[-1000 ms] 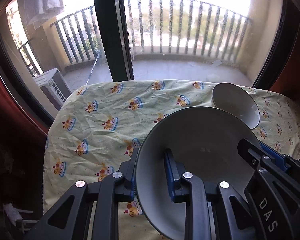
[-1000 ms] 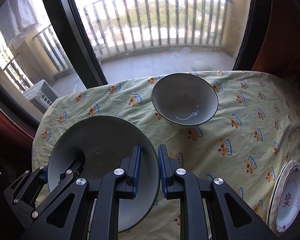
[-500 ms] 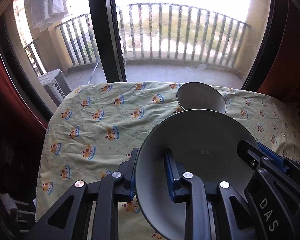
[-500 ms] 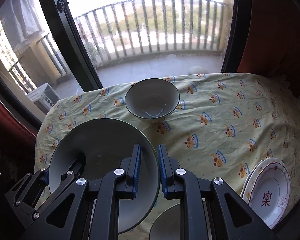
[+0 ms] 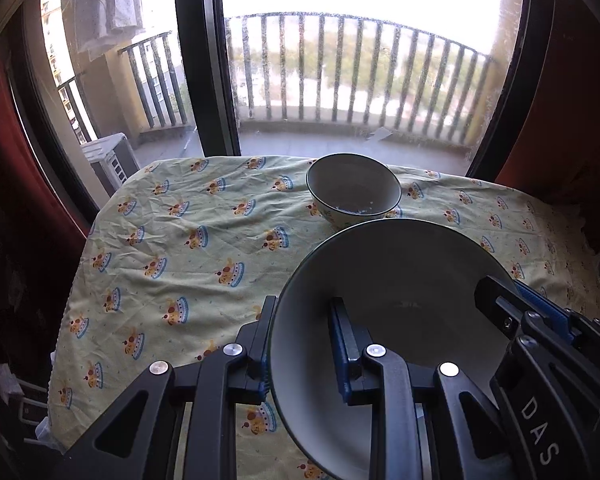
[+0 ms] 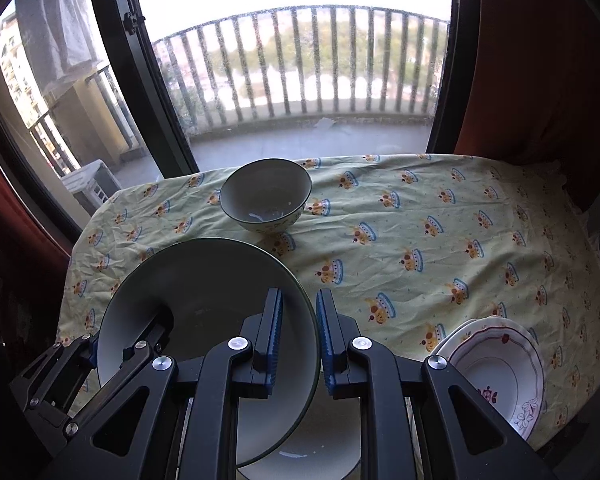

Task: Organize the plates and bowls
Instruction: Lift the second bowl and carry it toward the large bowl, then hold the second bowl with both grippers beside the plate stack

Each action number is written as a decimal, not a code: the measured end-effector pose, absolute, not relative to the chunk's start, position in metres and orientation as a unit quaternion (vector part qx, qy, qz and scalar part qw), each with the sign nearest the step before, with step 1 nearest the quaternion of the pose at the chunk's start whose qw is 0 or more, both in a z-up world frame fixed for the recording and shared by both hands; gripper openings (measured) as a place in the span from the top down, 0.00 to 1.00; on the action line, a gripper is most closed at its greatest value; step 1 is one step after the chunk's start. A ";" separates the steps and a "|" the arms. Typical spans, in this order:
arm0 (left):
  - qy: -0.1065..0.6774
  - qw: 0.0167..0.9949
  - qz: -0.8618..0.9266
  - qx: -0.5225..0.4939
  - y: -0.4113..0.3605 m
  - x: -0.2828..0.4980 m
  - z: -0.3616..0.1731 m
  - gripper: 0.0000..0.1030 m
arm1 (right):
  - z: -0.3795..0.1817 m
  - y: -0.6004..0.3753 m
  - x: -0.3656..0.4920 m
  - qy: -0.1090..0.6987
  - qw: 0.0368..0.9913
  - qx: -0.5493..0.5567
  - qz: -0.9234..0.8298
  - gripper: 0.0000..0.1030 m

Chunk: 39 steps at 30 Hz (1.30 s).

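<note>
Your left gripper (image 5: 302, 344) and right gripper (image 6: 298, 336) both stay clenched on the big bowl (image 6: 204, 320), lower centre. It has lifted back from the small bowl (image 6: 266, 196). A white dish (image 6: 320, 440) now shows beneath: likely the stacking spot.

Near rim of the large grey bowl (image 5: 400, 280) cut off by the bottom edge of the left wrist view, its underside hidden. Second white bowl (image 6: 316, 440) below it mostly covered in the right wrist view (only a pale crescent showing between the black gripper frames). Patterned plates (image 6: 500, 364) at the near right edge of the tablecloth (image 6: 420, 220): number in the stack not countable, red mark too small to read. Near edge of the tablecloth hidden. Scene beyond the balcony railing (image 5: 360, 68) washed out.
</note>
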State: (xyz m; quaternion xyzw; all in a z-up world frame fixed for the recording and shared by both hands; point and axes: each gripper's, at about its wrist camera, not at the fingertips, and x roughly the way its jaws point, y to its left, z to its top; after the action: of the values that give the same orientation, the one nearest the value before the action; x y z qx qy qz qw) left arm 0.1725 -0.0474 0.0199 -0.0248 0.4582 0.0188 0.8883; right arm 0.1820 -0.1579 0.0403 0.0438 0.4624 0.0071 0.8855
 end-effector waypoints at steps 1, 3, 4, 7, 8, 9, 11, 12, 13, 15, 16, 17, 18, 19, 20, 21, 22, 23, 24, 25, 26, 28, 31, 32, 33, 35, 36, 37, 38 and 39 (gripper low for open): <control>0.460 0.887 0.018 -0.026 -0.050 0.169 0.019 0.78 | 0.040 -0.161 0.178 0.462 0.886 0.043 0.008 0.79; 0.463 0.886 0.018 -0.028 -0.055 0.162 0.016 0.77 | 0.038 -0.166 0.171 0.464 0.885 0.041 0.009 0.79; 0.465 0.885 0.017 -0.028 -0.058 0.159 0.014 0.77 | 0.037 -0.169 0.167 0.465 0.884 0.041 0.010 0.79; 0.471 0.881 0.014 -0.029 -0.066 0.150 0.009 0.77 | 0.032 -0.177 0.157 0.470 0.882 0.040 0.010 0.79; 0.473 0.880 0.014 -0.029 -0.068 0.147 0.007 0.77 | 0.030 -0.179 0.154 0.472 0.881 0.039 0.010 0.79; 0.475 0.879 0.013 -0.029 -0.071 0.144 0.004 0.77 | 0.028 -0.182 0.151 0.474 0.880 0.039 0.010 0.79; 0.481 0.876 0.012 -0.030 -0.075 0.139 0.000 0.77 | 0.024 -0.187 0.145 0.478 0.877 0.039 0.009 0.79; 0.484 0.874 0.010 -0.030 -0.077 0.137 -0.003 0.77 | 0.021 -0.189 0.143 0.481 0.876 0.039 0.008 0.79; 0.487 0.873 0.009 -0.031 -0.079 0.135 -0.005 0.77 | 0.019 -0.191 0.140 0.484 0.874 0.039 0.007 0.79; 0.492 0.870 0.005 -0.033 -0.082 0.131 -0.009 0.77 | 0.015 -0.196 0.135 0.489 0.871 0.040 0.005 0.79; 0.494 0.869 0.004 -0.035 -0.083 0.130 -0.011 0.77 | 0.014 -0.198 0.133 0.491 0.870 0.040 0.005 0.80; 0.496 0.867 0.003 -0.037 -0.084 0.128 -0.013 0.77 | 0.012 -0.199 0.132 0.493 0.869 0.039 0.004 0.79; 0.499 0.866 0.001 -0.039 -0.085 0.127 -0.014 0.77 | 0.011 -0.200 0.130 0.494 0.869 0.038 0.004 0.79; 0.501 0.865 0.000 -0.040 -0.086 0.126 -0.016 0.77 | 0.010 -0.201 0.128 0.495 0.868 0.037 0.004 0.80; 0.502 0.864 -0.001 -0.040 -0.087 0.124 -0.017 0.77 | 0.008 -0.202 0.127 0.497 0.867 0.036 0.004 0.80; 0.503 0.863 -0.001 -0.038 -0.088 0.122 -0.019 0.77 | 0.007 -0.203 0.126 0.499 0.866 0.035 0.005 0.80; 0.505 0.862 -0.001 -0.036 -0.088 0.121 -0.021 0.77 | 0.006 -0.204 0.125 0.500 0.865 0.036 0.005 0.80; 0.507 0.861 0.000 -0.035 -0.089 0.120 -0.023 0.77 | 0.003 -0.204 0.124 0.503 0.864 0.036 0.006 0.80; 0.511 0.859 0.001 -0.034 -0.089 0.120 -0.025 0.77 | 0.001 -0.205 0.124 0.506 0.862 0.037 0.007 0.80; 0.514 0.857 0.002 -0.033 -0.088 0.120 -0.028 0.77 | -0.002 -0.205 0.123 0.510 0.860 0.038 0.007 0.80; 0.518 0.855 0.003 -0.033 -0.088 0.119 -0.031 0.77 | -0.005 -0.204 0.122 0.513 0.857 0.039 0.008 0.80; 0.525 0.851 0.006 -0.034 -0.087 0.119 -0.036 0.77 | -0.010 -0.203 0.122 0.520 0.853 0.038 0.010 0.80; 0.533 0.846 0.007 -0.032 -0.086 0.119 -0.044 0.77 | -0.019 -0.201 0.123 0.530 0.847 0.037 0.012 0.80; 0.532 0.846 0.006 -0.034 -0.086 0.120 -0.046 0.77 | -0.022 -0.201 0.124 0.532 0.846 0.036 0.013 0.80; 0.532 0.846 0.005 -0.037 -0.086 0.120 -0.047 0.77 | -0.023 -0.200 0.124 0.532 0.846 0.034 0.012 0.80; 0.530 0.847 0.004 -0.041 -0.085 0.122 -0.048 0.77 | -0.024 -0.199 0.127 0.531 0.847 0.027 0.012 0.80; 0.529 0.847 0.004 -0.044 -0.084 0.123 -0.049 0.77 | -0.025 -0.198 0.128 0.531 0.847 0.023 0.012 0.80; 0.530 0.847 0.003 -0.048 -0.083 0.125 -0.049 0.77 | -0.025 -0.198 0.131 0.531 0.847 0.020 0.011 0.80; 0.529 0.847 0.002 -0.051 -0.082 0.126 -0.050 0.77 | -0.025 -0.197 0.133 0.532 0.846 0.019 0.010 0.80; 0.528 0.848 0.002 -0.052 -0.083 0.128 -0.050 0.77 | -0.026 -0.196 0.135 0.532 0.846 0.017 0.008 0.80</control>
State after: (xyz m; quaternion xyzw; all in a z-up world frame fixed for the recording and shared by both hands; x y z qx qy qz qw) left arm 0.1276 -0.0827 -0.0495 -0.0521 0.5282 0.0016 0.8475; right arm 0.1354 -0.1965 -0.0258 0.0168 0.5322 0.0085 0.8464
